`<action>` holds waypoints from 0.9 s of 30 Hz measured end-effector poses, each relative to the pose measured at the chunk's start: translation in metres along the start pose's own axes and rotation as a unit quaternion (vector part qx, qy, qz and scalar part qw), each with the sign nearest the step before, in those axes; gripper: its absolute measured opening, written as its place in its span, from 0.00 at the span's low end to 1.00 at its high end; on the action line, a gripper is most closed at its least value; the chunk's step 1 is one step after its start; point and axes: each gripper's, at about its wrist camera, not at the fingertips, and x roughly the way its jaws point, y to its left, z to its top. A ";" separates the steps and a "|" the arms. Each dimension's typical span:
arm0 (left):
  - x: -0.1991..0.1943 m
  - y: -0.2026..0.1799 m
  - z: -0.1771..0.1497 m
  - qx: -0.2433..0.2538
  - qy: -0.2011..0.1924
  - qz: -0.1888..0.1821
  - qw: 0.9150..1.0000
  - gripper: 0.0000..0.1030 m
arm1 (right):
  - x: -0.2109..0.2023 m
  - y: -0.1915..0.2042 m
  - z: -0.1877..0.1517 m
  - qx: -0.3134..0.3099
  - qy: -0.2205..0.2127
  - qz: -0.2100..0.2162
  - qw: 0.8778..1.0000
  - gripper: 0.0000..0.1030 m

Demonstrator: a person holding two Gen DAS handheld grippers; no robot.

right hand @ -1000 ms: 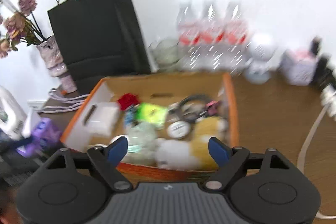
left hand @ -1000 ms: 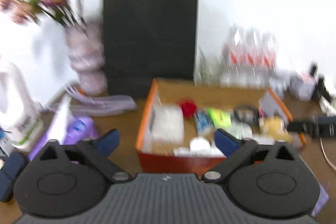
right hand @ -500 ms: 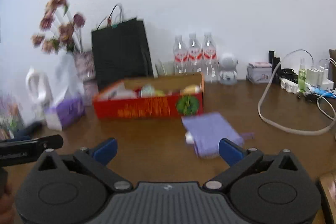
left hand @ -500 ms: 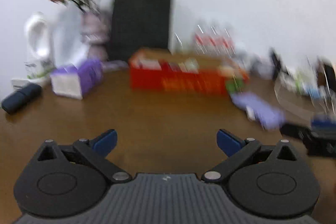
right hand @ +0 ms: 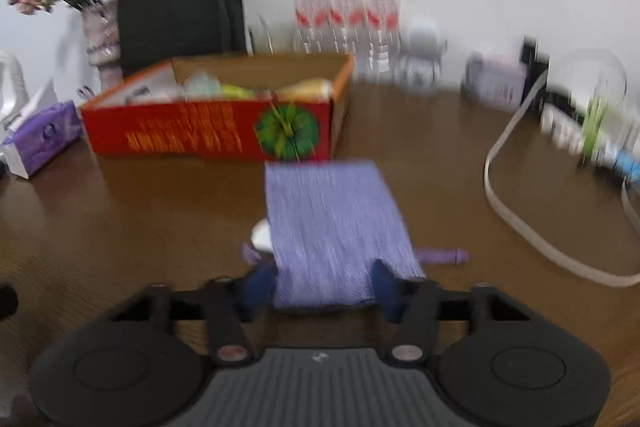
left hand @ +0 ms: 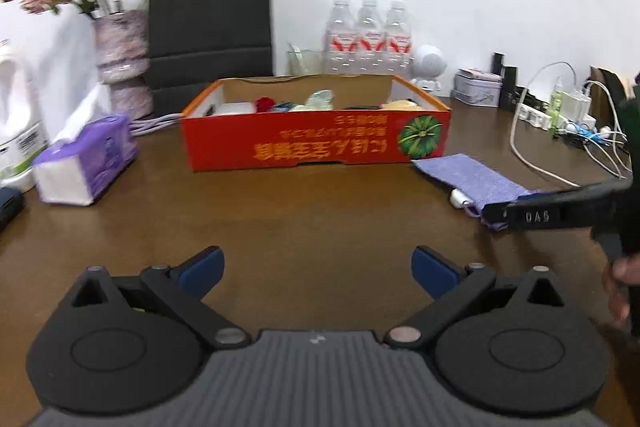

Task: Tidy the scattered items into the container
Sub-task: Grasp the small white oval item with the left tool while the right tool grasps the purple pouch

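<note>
The right tool (right hand: pixel 325 285) is closing around one purple pouch (right hand: pixel 336 223); the left tool (left hand: pixel 316 269) is hovering released, one red box (left hand: pixel 316 143) ahead.

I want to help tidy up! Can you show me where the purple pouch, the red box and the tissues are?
Pouch (right hand: pixel 336 223): right wrist view, middle of its purple cloth.
Box (left hand: pixel 320 143): left wrist view, red front wall.
Tissues (left hand: pixel 86 157): left wrist view, purple side of the pack.

Box (left hand: pixel 316 143) at table (left hand: pixel 280 227) centre, holding small items. Pouch (left hand: pixel 472 183) near-right of box. Tissue pack (left hand: pixel 86 163) left. Bag (left hand: pixel 210 27), vase (left hand: pixel 122 59), bottles (left hand: pixel 368 39) behind. Cables (left hand: pixel 560 155) far right.
</note>
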 end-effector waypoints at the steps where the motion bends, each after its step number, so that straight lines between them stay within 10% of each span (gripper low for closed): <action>1: 0.006 -0.005 0.005 0.005 0.003 -0.008 1.000 0.97 | -0.001 -0.001 -0.002 0.004 -0.003 0.001 1.000 0.28; 2: 0.014 -0.010 0.009 0.010 0.006 -0.017 1.000 0.96 | -0.002 -0.003 -0.003 0.011 -0.006 -0.008 1.000 0.09; 11: 0.090 -0.079 0.046 0.085 0.021 -0.127 0.988 0.68 | -0.035 -0.043 -0.014 0.129 -0.033 0.023 0.991 0.06; 14: 0.116 -0.091 0.047 0.102 0.053 -0.125 0.985 0.49 | -0.039 -0.039 -0.020 0.116 -0.018 0.021 0.993 0.12; 20: 0.138 -0.083 0.050 0.071 0.080 -0.163 0.981 0.44 | -0.047 -0.045 -0.009 0.103 -0.041 0.011 0.994 0.40; 23: 0.138 -0.085 0.047 0.077 0.073 -0.172 0.979 0.26 | -0.032 -0.044 0.000 0.091 -0.032 -0.015 0.995 0.40; 27: 0.138 -0.085 0.047 0.072 0.069 -0.170 0.980 0.26 | -0.006 -0.039 0.006 0.066 -0.012 -0.037 0.997 0.39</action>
